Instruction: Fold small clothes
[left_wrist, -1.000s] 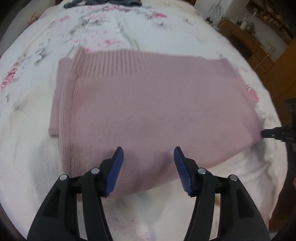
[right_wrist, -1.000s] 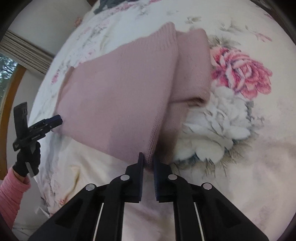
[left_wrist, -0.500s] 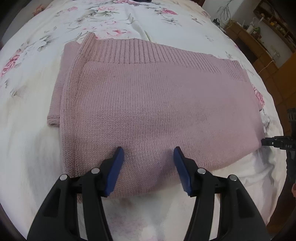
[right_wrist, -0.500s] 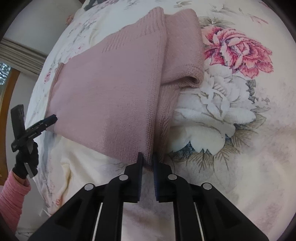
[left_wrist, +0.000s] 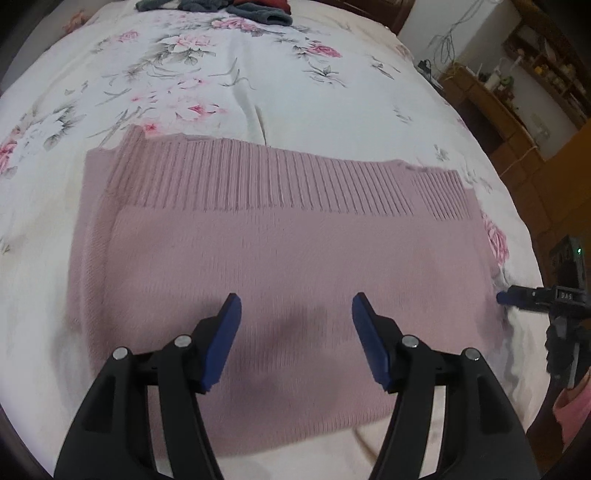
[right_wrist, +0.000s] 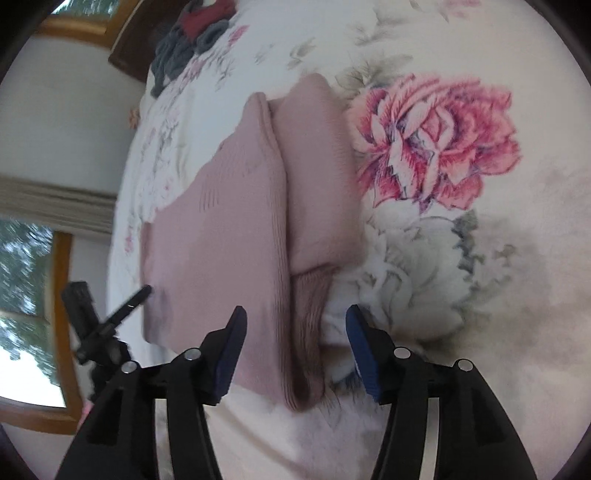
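A dusty-pink knit sweater (left_wrist: 280, 266) lies folded flat on a bed covered with a white floral bedspread (left_wrist: 221, 74), its ribbed band running along the far edge in the left wrist view. One sleeve (right_wrist: 317, 184) is tucked along the side of the folded body, its ribbed cuff peeping out at the near end in the right wrist view.

The left claw (left_wrist: 296, 314) hangs over the near half of the sweater with its blue-padded fingers (left_wrist: 225, 339) spread wide, gripping nothing; a soft shadow sits on the knit between them. Whether the pads touch the fabric I cannot tell.

The right claw (right_wrist: 293, 325) is likewise spread apart, poised over the near corner of the sweater where the folded edge and the sleeve cuff meet. Nothing is pinched between its pads. From the left wrist view, its tip (left_wrist: 504, 296) appears at the sweater's right-hand edge, just beside the fabric, with a bit of pink sleeve of the person (left_wrist: 572, 406) below it.

A big printed red rose (right_wrist: 436, 144) on the bedspread sits just beside the sleeve. At the far end of the bed lies a heap of dark grey and red clothes (left_wrist: 221, 7), well apart from the sweater. A wooden cabinet (left_wrist: 491, 107) stands off to the right of the bed, and a wood-framed window (right_wrist: 33, 302) shows on the other side.
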